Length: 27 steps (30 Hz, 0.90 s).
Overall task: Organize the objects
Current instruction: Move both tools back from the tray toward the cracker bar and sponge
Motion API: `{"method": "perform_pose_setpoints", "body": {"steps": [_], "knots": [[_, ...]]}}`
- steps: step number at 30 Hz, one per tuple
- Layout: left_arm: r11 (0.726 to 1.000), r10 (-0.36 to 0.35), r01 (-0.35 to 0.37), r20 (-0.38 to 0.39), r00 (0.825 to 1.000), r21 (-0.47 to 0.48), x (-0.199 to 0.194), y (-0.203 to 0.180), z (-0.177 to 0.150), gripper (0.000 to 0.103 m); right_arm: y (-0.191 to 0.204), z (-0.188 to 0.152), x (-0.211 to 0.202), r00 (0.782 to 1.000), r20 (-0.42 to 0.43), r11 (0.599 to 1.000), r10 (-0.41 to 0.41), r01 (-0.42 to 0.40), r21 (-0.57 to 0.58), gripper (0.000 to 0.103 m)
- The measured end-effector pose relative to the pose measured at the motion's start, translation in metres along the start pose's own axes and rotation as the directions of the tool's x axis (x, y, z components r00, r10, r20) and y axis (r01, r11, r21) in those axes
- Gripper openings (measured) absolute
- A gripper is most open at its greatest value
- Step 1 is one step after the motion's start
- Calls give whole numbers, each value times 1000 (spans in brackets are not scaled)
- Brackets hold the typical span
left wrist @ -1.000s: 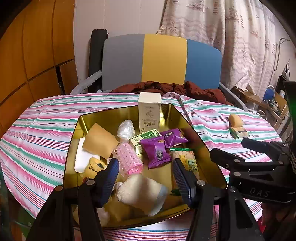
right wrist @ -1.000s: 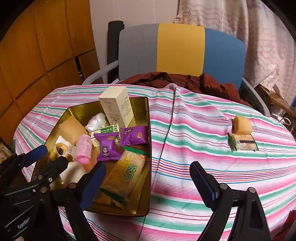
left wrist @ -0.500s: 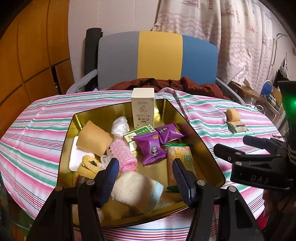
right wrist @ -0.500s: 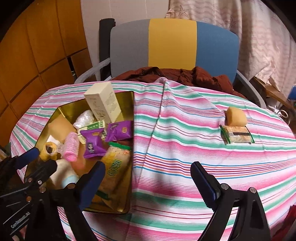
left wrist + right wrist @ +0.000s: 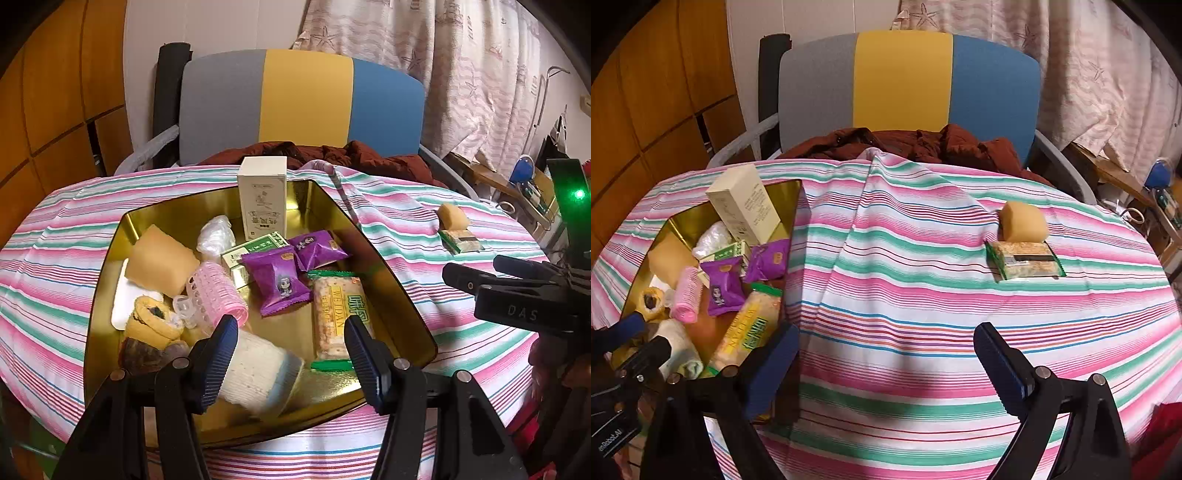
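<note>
Beyond the wide-open, empty right gripper (image 5: 886, 354), well apart, lie the yellow roll (image 5: 1023, 221) and green-edged packet (image 5: 1025, 260).

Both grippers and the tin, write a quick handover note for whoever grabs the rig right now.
Left gripper: open, empty, hovering over the near end of the tin.
Right gripper: open, empty, above bare tablecloth.
In the tin: box, pink roller, two purple packets, cracker pack, rolled towel and other bits.
Left out: yellow roll and green snack pack, far right on the cloth.
Left to do: probably move those two into the tin.
</note>
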<state>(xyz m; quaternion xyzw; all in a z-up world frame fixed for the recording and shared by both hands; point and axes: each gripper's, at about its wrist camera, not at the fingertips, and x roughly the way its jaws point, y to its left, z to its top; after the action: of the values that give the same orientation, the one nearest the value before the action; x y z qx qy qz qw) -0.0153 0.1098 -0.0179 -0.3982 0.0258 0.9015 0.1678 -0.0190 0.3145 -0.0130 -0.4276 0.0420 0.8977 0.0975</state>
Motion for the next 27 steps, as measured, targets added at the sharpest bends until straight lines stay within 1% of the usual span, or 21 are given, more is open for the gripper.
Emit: {"method": "perform_pose_setpoints", "body": {"steps": [4,6,10,14,17,21,23,26,27], "knots": [[1000,-4,4,-4,1000,9,0,-2,-1,61,-3,-1,3,1000,-13,1000,-20,19,-14,97],[1000,-14,14,-6,1000,12,0,-3,-1,61,-5,-1,4,999,-22,999,-24,23,-24,99],[999,-40,40,-10,999,-3,0,-2,-2,61,-19,2,10,997,-68,999,-22,20,-36,99],[999,-50,49,-19,999,-15,1,0,-1,61,-53,7,13,994,-103,999,-44,45,12,101],[999,-48,49,-29,998,8,3,-5,-3,61,-85,12,14,990,-112,994,-89,94,48,102],[997,-69,70,-20,997,37,0,-12,-2,61,-136,18,21,980,-128,978,-155,171,119,102],[995,-78,78,-11,997,57,-2,-17,1,61,-157,18,24,976,-127,967,-175,195,162,102],[992,-85,85,-4,996,97,-4,-28,7,61,-194,14,28,976,-127,936,-179,209,282,102],[989,-90,90,-4,996,115,-4,-33,9,61,-207,11,29,976,-132,916,-174,210,343,102]]}}
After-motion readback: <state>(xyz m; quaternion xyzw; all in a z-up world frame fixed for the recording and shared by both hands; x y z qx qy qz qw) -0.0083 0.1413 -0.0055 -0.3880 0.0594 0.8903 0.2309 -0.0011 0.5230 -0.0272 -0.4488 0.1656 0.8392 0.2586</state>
